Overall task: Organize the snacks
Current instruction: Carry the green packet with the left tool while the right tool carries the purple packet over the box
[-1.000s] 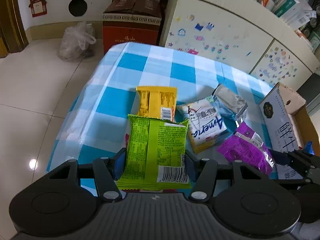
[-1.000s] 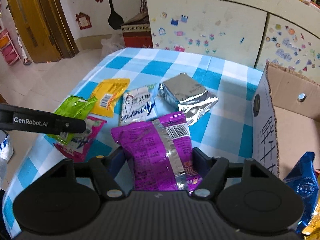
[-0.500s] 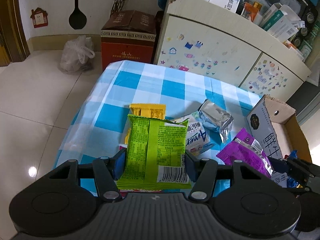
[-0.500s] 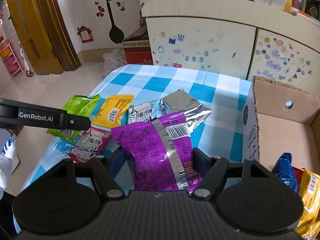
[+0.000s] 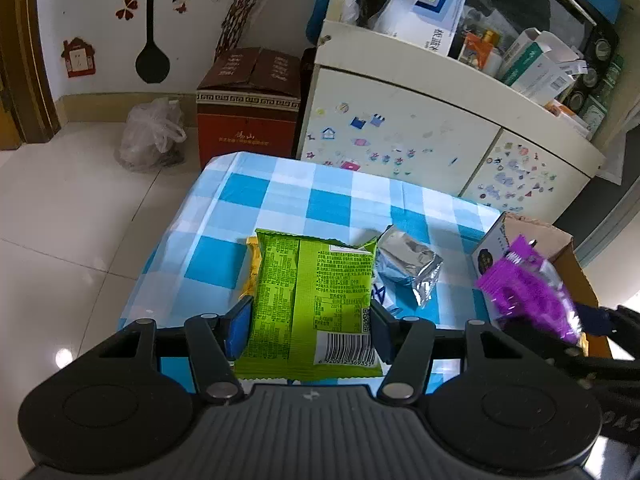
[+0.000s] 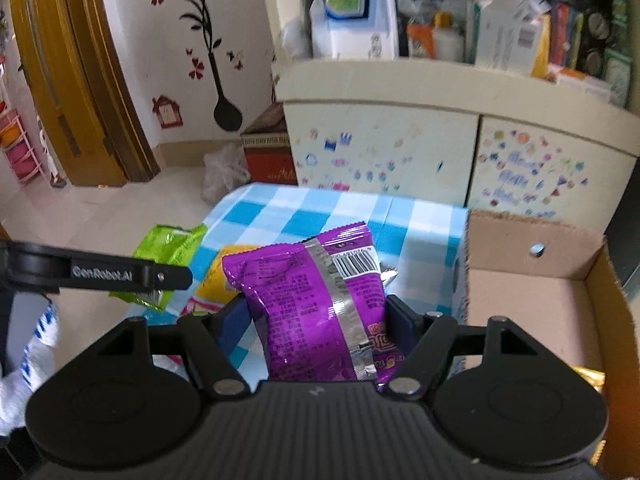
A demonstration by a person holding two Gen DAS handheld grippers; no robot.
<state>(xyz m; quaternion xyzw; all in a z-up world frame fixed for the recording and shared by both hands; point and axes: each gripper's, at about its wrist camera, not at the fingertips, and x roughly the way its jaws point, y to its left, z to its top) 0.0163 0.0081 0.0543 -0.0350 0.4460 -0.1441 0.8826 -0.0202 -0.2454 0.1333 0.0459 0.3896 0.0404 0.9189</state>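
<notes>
My left gripper (image 5: 310, 320) is shut on a green snack packet (image 5: 310, 304), held above the blue-and-white checked table (image 5: 288, 196). My right gripper (image 6: 316, 320) is shut on a purple snack packet (image 6: 312, 296), lifted near the open cardboard box (image 6: 532, 300) at the right. The purple packet (image 5: 528, 288) also shows at the right of the left wrist view, and the green packet (image 6: 168, 248) at the left of the right wrist view. On the table lie a silver packet (image 5: 408, 268) and a yellow packet (image 6: 218, 276), partly hidden behind the held packets.
A cream cabinet with stickers (image 5: 420, 148) stands behind the table, its top crowded with boxes. A red-brown carton (image 5: 248, 104) and a plastic bag (image 5: 152, 136) sit on the tiled floor at the left. A gold packet edge (image 6: 588, 376) shows in the box.
Both grippers have risen with their packets, so the table and the snacks on it look smaller and lower. The purple packet has moved closer to the box.
</notes>
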